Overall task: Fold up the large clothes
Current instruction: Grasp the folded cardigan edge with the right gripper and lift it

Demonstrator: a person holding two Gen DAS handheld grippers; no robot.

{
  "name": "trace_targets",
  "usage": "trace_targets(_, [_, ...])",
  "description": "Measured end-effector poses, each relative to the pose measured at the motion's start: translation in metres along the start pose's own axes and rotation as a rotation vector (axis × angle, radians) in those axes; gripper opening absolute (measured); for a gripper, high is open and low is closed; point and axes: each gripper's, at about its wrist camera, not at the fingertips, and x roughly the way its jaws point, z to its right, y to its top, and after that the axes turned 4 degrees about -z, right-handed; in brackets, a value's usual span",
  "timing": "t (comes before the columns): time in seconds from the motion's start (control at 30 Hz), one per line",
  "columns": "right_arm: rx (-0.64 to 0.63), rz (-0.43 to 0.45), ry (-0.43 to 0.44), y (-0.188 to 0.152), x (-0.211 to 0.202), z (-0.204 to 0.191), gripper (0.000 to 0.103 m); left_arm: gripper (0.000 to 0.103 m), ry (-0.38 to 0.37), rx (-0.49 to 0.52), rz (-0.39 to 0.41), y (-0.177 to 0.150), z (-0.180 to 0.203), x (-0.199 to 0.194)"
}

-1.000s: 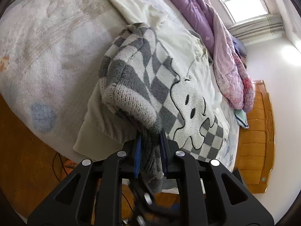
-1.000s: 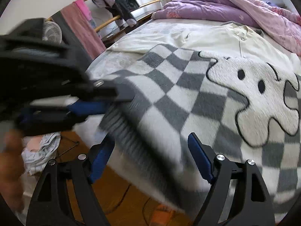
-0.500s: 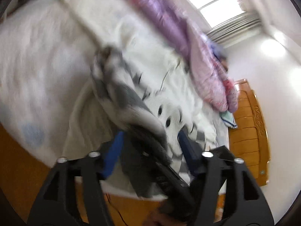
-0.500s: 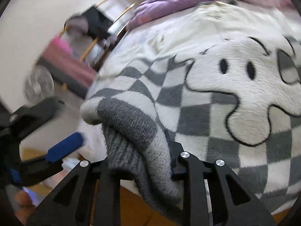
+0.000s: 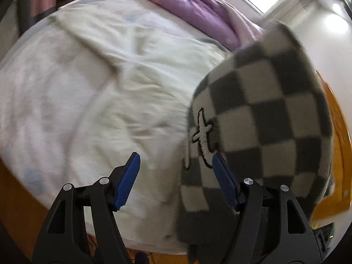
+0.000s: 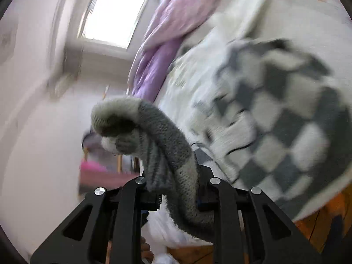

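A grey and white checked knit sweater point(image 5: 261, 118) with a ghost figure hangs lifted at the right of the left wrist view, over the bed. My left gripper point(image 5: 176, 167) is open and empty, and the sweater drapes past its right finger. In the right wrist view my right gripper point(image 6: 173, 187) is shut on the sweater's ribbed grey edge point(image 6: 167, 145), and the rest of the sweater point(image 6: 279, 118) trails over the bed. A cream garment point(image 5: 140, 81) lies flat on the bed beneath.
The bed point(image 5: 44, 101) has a pale sheet and a purple quilt point(image 5: 198, 13) bunched at the far side. An orange wooden bed frame point(image 5: 338, 136) stands at the right. A window point(image 6: 114, 15) is behind. The wooden floor point(image 5: 13, 198) shows at the lower left.
My left gripper has opened and let go of the sweater. My right gripper has shut on the ribbed edge and lifted the sweater, swinging it up off the bed.
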Motion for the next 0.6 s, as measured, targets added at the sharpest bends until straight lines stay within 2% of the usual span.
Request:
trace_targets(0.13, [0.211,0.101,-0.056,0.007,-0.037,0.068,0.02,0.07,-0.025,0.077,-0.07,-0.013,0.038,0.03])
trace_targets(0.23, [0.296,0.11,-0.108,0.005,-0.038,0.104,0.02,0.075,-0.026,0.1,-0.127,-0.028,0.049,0.051])
trace_targets(0.27, [0.339,0.111,-0.107,0.004,-0.037,0.115,0.02,0.081,-0.028,0.099,-0.147,-0.033,0.05,0.059])
trace_targets(0.3, [0.382,0.111,-0.096,0.004,-0.037,0.123,0.02,0.082,-0.031,0.095,-0.167,-0.035,0.05,0.067])
trace_targets(0.37, [0.396,0.114,-0.073,0.007,-0.04,0.121,0.02,0.082,-0.02,0.081,-0.208,-0.039,0.05,0.082])
trace_targets(0.47, [0.352,0.12,-0.028,0.012,-0.055,0.103,0.019,0.082,-0.032,0.07,-0.215,-0.038,0.056,0.094])
trace_targets(0.6, [0.358,0.155,-0.048,0.027,-0.08,0.11,0.019,0.077,-0.033,0.198,-0.205,-0.037,0.094,0.101])
